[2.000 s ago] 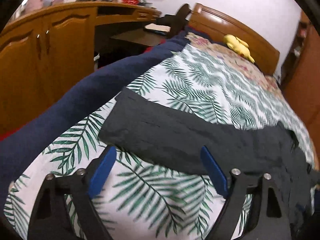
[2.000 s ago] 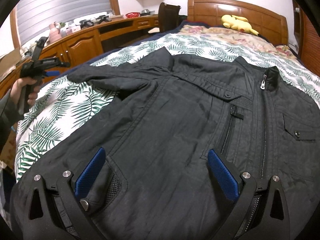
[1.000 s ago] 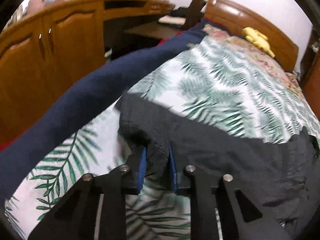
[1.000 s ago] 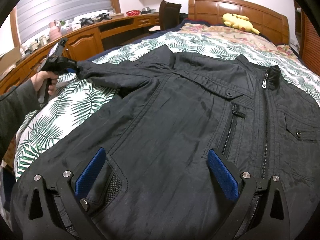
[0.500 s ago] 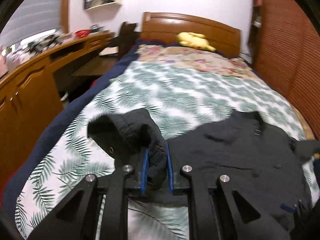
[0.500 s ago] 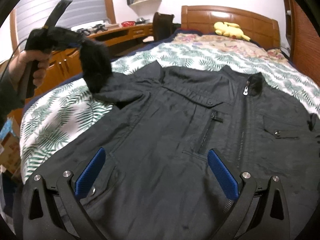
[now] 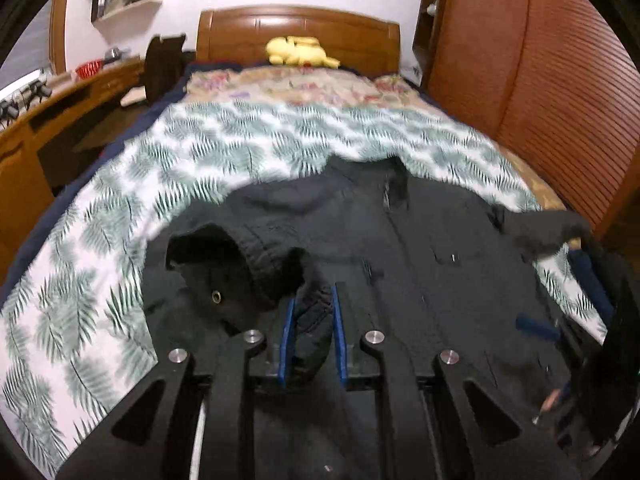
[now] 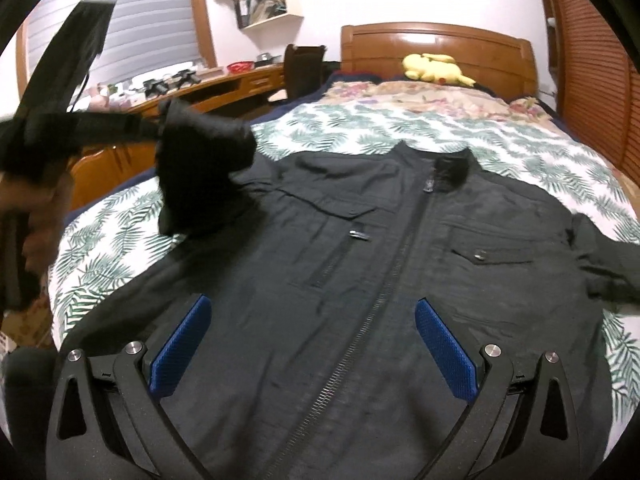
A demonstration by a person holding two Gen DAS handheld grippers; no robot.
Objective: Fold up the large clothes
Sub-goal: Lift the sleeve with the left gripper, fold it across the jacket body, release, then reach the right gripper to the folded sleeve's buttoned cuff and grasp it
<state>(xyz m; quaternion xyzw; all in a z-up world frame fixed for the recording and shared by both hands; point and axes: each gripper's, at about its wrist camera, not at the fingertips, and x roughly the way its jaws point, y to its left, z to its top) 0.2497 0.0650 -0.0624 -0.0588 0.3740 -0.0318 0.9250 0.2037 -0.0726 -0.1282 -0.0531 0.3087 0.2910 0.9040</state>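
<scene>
- The right gripper (image 8: 312,344) is closest to us. Its two blue pads are far apart and nothing is between them. It hangs just over the bottom part of the jacket (image 8: 360,280).
- The jacket is big and black. It lies flat on the bed (image 8: 400,128), front side up, on top of the leaf blanket (image 8: 520,148).
- The zipper (image 8: 384,280) runs up the middle and looks zipped shut.
- The long way of the jacket goes from the bottom hem, near the right gripper, up to the collar (image 8: 440,168). The collar points at the wooden headboard (image 8: 436,52).
- The left gripper (image 7: 311,334) has its pads squeezed together on the end of one sleeve (image 7: 248,272). In the right wrist view that sleeve is up in the air, over the side of the jacket by the desk (image 8: 224,84).
- I think the folding has only just begun. That one sleeve looks like it is being brought in over the chest. It is not lying flat there yet.
- The other sleeve (image 8: 600,264) sticks out sideways toward the slatted wardrobe (image 8: 592,80). Nobody has folded it yet.
- So what is left, I think: put the first sleeve down, fold in the other one, then fold the body up from the bottom.
- Far away, a yellow plush toy (image 8: 436,66) sits by the headboard.
</scene>
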